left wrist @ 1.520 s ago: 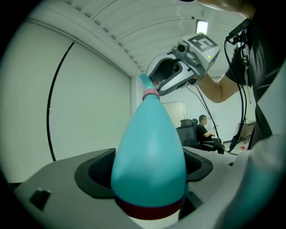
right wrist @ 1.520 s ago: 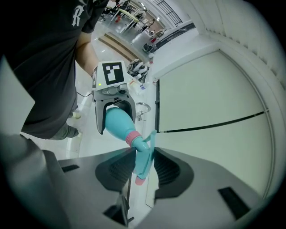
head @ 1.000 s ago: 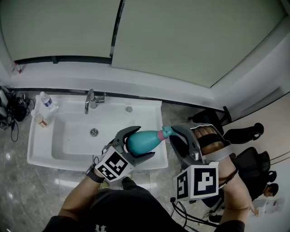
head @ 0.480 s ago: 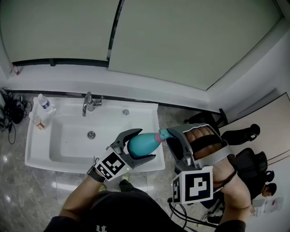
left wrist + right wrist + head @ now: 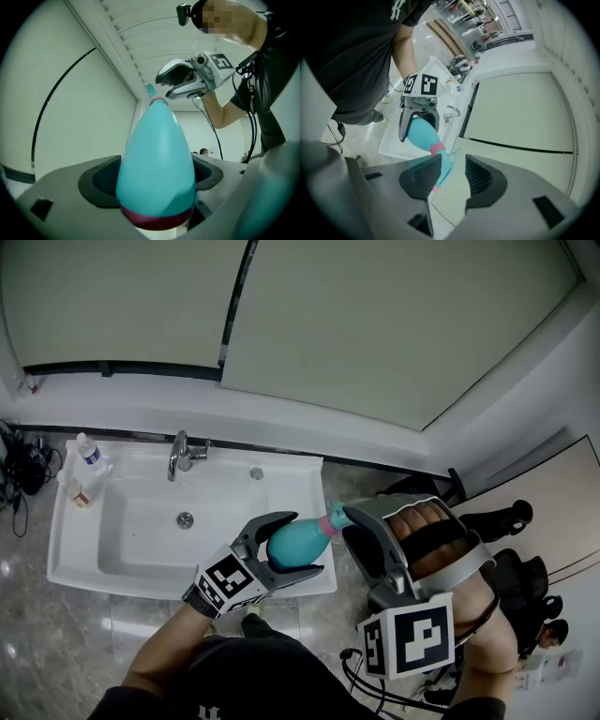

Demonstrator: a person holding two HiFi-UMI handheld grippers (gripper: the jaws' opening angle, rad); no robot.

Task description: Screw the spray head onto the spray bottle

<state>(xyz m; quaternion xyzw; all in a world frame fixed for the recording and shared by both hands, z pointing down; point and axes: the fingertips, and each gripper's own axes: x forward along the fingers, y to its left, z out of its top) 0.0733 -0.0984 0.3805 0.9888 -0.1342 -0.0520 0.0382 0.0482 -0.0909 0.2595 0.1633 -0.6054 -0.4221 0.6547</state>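
Note:
A teal spray bottle [image 5: 296,540] lies level over the sink's front right corner, and my left gripper [image 5: 305,542] is shut around its body. In the left gripper view the bottle [image 5: 157,159] fills the space between the two pads, neck pointing away. A pink collar [image 5: 327,521] joins its neck to the teal spray head [image 5: 339,515]. My right gripper [image 5: 349,521] is shut on that spray head from the right. In the right gripper view the spray head [image 5: 444,164] lies against the left pad, with the bottle [image 5: 423,133] and the left gripper [image 5: 417,112] beyond it.
A white sink [image 5: 84,559] with a chrome faucet [image 5: 180,454] sits below the bottle. Two small bottles [image 5: 86,451] stand at its back left corner, and cables [image 5: 19,465] lie left of it. Office chairs [image 5: 487,521] and a seated person [image 5: 548,638] are at the right.
The right gripper has rolled a little on the spray head and lifted slightly. The left gripper has turned slightly with the bottle. Both grips are unchanged.

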